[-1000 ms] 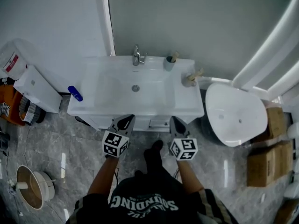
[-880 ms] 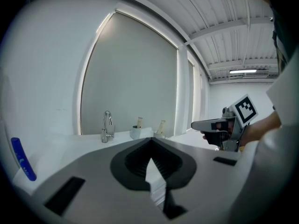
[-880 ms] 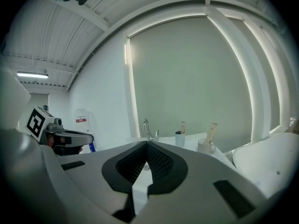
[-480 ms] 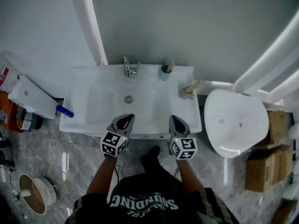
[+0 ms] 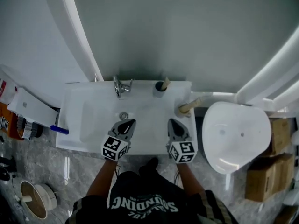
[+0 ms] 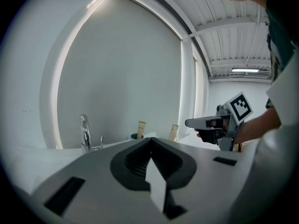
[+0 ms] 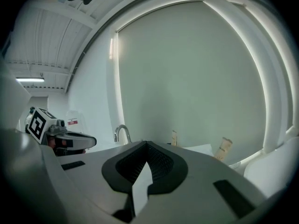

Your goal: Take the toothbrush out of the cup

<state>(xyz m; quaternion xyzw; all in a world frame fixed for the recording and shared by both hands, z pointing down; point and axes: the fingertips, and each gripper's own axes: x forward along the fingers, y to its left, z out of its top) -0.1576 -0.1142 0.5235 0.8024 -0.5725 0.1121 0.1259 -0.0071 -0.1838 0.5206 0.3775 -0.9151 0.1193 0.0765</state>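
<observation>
A dark cup stands on the back rim of the white sink, right of the tap. A tan toothbrush handle sticks out of it. The left gripper view shows the cup and the handle far ahead. The right gripper view shows the handle too. My left gripper and right gripper hover side by side over the sink's front part, both shut and empty, well short of the cup. The jaws meet at their tips in each gripper view.
A second tan tube-like thing stands at the sink's right edge. A white toilet is close on the right, with cardboard boxes beyond it. A blue item and a white box sit left of the sink.
Both grippers have moved forward together, from in front of the sink to over its basin. The sink and cup now lie nearer. The jaws stayed shut.
</observation>
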